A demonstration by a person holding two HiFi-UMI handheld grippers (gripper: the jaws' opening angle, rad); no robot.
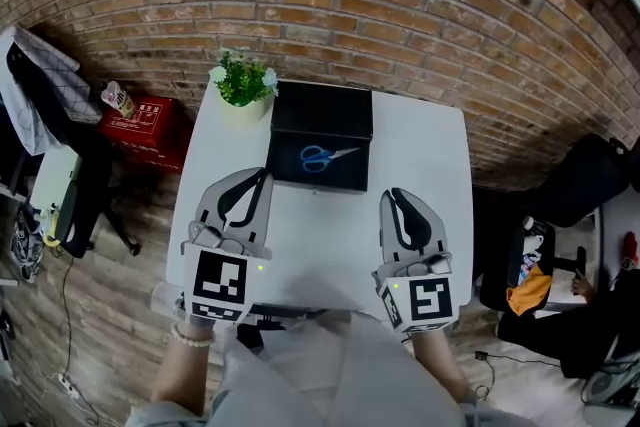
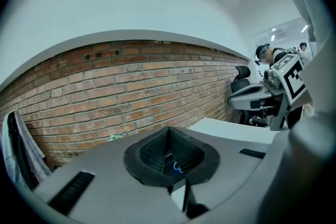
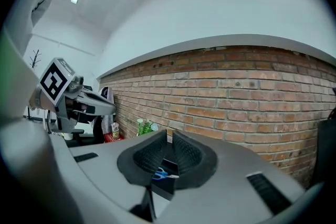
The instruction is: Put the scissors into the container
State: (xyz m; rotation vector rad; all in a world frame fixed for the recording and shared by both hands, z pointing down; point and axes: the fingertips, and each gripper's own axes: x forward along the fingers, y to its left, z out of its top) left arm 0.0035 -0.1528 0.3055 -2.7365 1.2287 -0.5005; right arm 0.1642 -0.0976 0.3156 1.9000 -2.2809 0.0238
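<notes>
1. The scissors already lie inside the container at the far edge of the surface; a needless reach could drag them out.
2. The left claw and right claw, both clenched and empty, could shove the container or topple the plant beside it.

Left tongs with tips pressed together, blue scissors glimpsed below them (only a sliver), white counter, brick wall behind
</notes>
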